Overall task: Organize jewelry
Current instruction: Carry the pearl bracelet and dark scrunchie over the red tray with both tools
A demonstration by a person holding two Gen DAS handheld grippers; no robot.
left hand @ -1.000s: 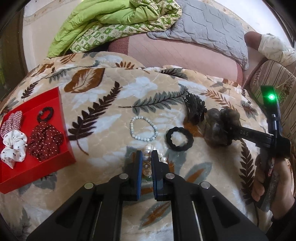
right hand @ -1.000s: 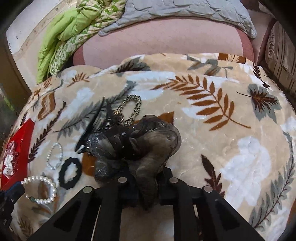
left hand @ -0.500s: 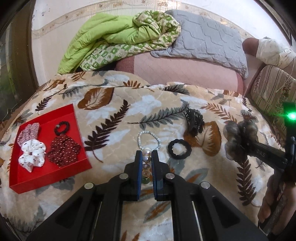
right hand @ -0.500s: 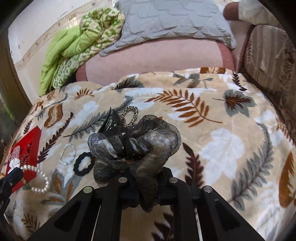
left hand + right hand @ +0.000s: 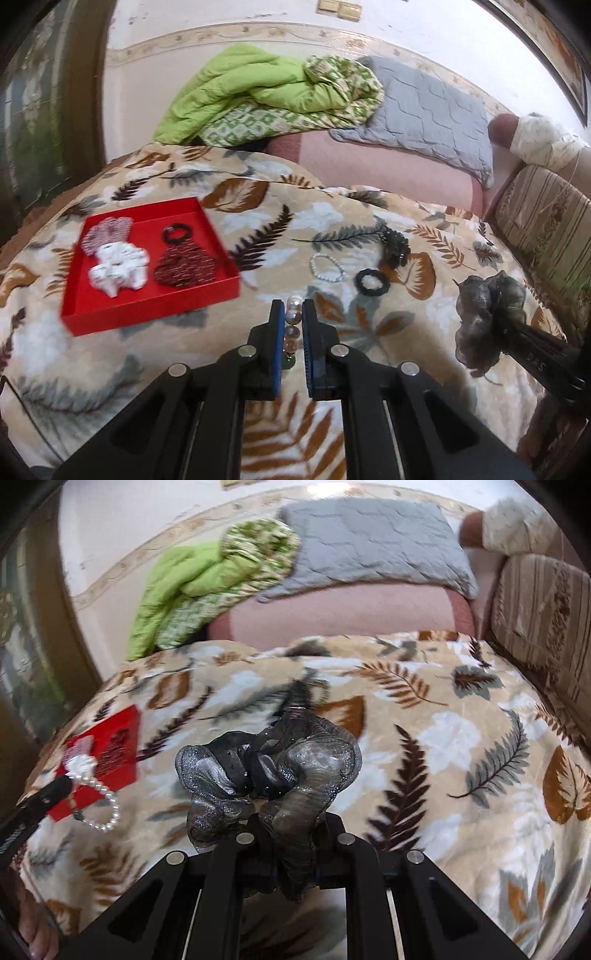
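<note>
Jewelry came off the blanket in both your hands: your left gripper stayed clamped on the pearl bracelet, your right gripper on the grey organza scrunchie. Both had risen, nearer the red tray, likely their destination.

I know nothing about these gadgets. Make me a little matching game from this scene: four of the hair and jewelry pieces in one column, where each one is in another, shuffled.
Things:
1. large-bead pearl bracelet
2. grey gauzy glitter scrunchie
3. white spotted fabric scrunchie
4. plain black ring-shaped hair tie

Places:
A. lying loose on the leaf-print blanket
B. pinched in the left gripper
C. inside the shallow red tray
D. pinched in the right gripper

Pairs: 1-B, 2-D, 3-C, 4-A
</note>
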